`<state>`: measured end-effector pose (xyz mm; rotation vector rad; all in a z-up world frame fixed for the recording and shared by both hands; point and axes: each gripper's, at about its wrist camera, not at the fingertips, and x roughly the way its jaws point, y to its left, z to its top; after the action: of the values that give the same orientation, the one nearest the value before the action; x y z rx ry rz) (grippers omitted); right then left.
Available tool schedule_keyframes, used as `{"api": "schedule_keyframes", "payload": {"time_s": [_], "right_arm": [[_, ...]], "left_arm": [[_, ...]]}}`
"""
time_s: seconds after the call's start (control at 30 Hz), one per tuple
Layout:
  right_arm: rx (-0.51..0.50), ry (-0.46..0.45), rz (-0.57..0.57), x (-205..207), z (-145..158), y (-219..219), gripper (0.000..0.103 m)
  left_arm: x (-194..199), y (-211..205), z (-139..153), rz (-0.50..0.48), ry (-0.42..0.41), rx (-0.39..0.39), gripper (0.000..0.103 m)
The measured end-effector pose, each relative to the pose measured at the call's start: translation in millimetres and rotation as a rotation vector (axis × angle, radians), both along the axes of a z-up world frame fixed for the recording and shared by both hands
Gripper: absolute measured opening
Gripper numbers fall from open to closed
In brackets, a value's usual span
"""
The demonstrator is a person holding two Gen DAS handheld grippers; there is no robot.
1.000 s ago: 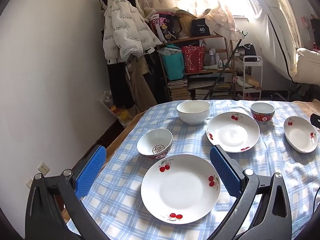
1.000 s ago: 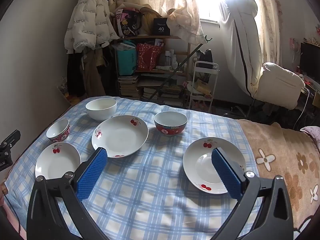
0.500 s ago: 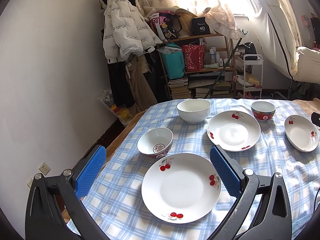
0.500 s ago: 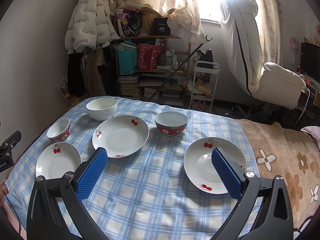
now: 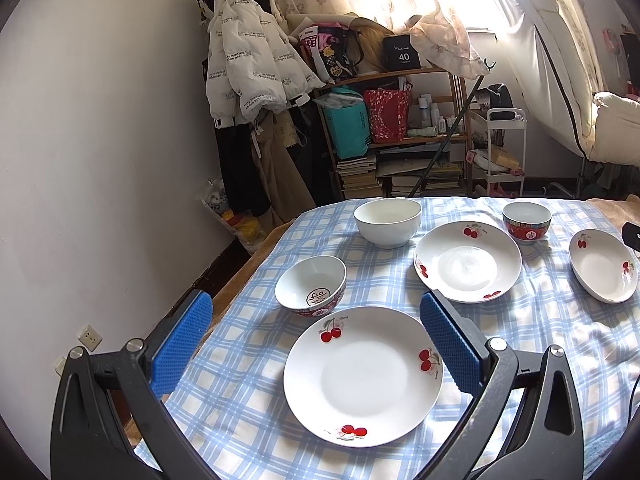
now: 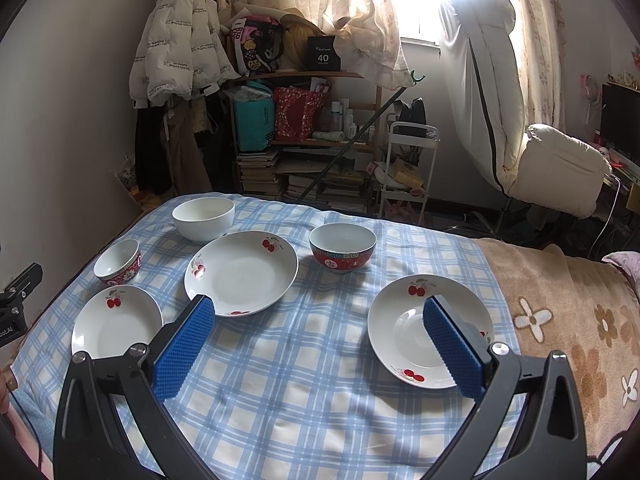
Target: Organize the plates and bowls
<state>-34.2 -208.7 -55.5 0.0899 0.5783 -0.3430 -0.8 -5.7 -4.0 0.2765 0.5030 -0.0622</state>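
both jaws wide, nothing picked up yet

both of my jaws are spread wide and pinch nothing. my left gripper [image 5: 316, 344] hangs over the near cherry plate [image 5: 362, 376], and my right gripper [image 6: 320, 344] hangs over the checked cloth [image 6: 300, 360].

i will use the big plate [image 6: 242, 272] in the middle as my marker. behind it to the left sits the white bowl [image 6: 204, 218]. behind it to the right sits the red bowl [image 6: 343, 247]. left of it is the small red bowl [image 6: 118, 261], and the near cherry plate lies just in front of that one. well off to its right lies the right plate [image 6: 428, 330], partly behind my right finger.

i think these dishes are hard, smooth and easy to break. they look slippery, so i should pinch a plate at its rim, where the edge lifts off the soft cloth. a bowl is best held by its wall, one finger in and one out. set them down gently.
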Motion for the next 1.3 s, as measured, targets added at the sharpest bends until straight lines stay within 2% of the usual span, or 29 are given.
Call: {"api": "schedule_keyframes", "payload": {"time_s": [1.3], "right_arm": [[0.001,-0.002,-0.009,1.1,-0.5,-1.5,0.103]], "left_arm": [[0.6,5.0,-6.1,-0.003,-0.007,0.009,0.102]]}}
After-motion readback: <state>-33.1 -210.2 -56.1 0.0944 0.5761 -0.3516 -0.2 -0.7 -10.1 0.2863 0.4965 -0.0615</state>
